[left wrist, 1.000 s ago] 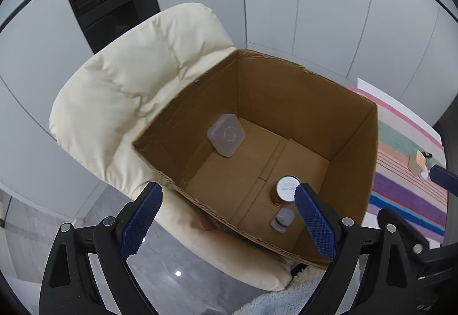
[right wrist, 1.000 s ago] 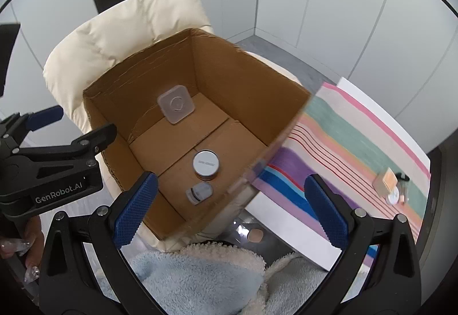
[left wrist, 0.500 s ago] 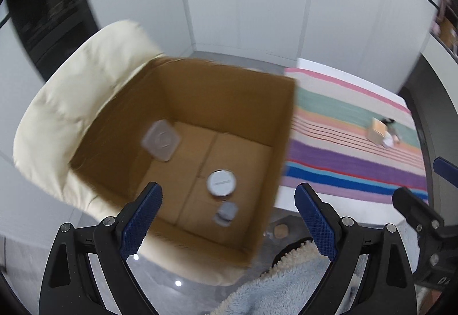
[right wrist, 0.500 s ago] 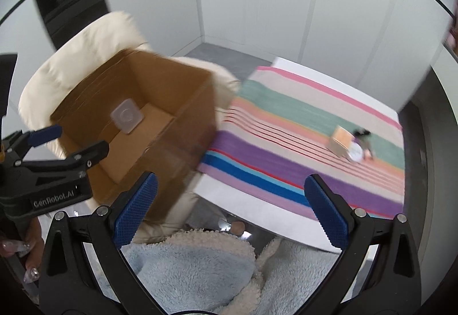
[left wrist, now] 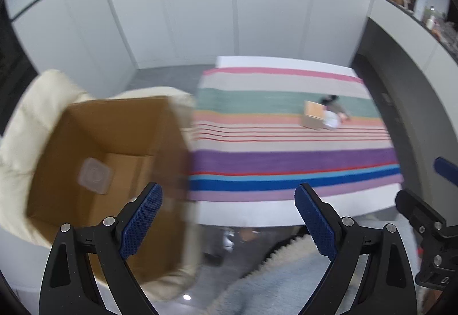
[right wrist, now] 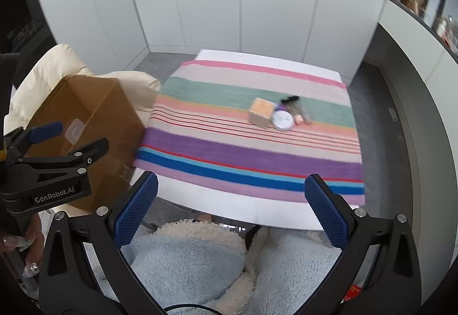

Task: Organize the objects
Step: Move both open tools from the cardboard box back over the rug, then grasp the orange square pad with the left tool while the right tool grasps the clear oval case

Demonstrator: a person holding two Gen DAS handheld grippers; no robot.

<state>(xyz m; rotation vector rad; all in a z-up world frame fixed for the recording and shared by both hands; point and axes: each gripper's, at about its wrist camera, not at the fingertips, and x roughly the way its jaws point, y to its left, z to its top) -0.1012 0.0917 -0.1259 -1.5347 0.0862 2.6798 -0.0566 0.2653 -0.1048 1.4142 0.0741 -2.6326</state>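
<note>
Left gripper (left wrist: 227, 222): jaws spread wide, nothing between them, touching nothing. It hangs over the gap between the box (left wrist: 114, 160) and the surface (left wrist: 257, 214).

Right gripper (right wrist: 230, 210): jaws likewise wide apart and empty, held above the near edge of the surface, over a blue fleece lap (right wrist: 200, 257).

Box sits on a cream chair (left wrist: 25, 126), left of the surface; a clear square lid (left wrist: 94, 175) lies inside.

On the striped cloth (right wrist: 257, 154), far side: a small carton (right wrist: 261, 112), a round white tin (right wrist: 282, 119) touching it, and blurred small items just beside, kind not discernible.
</note>
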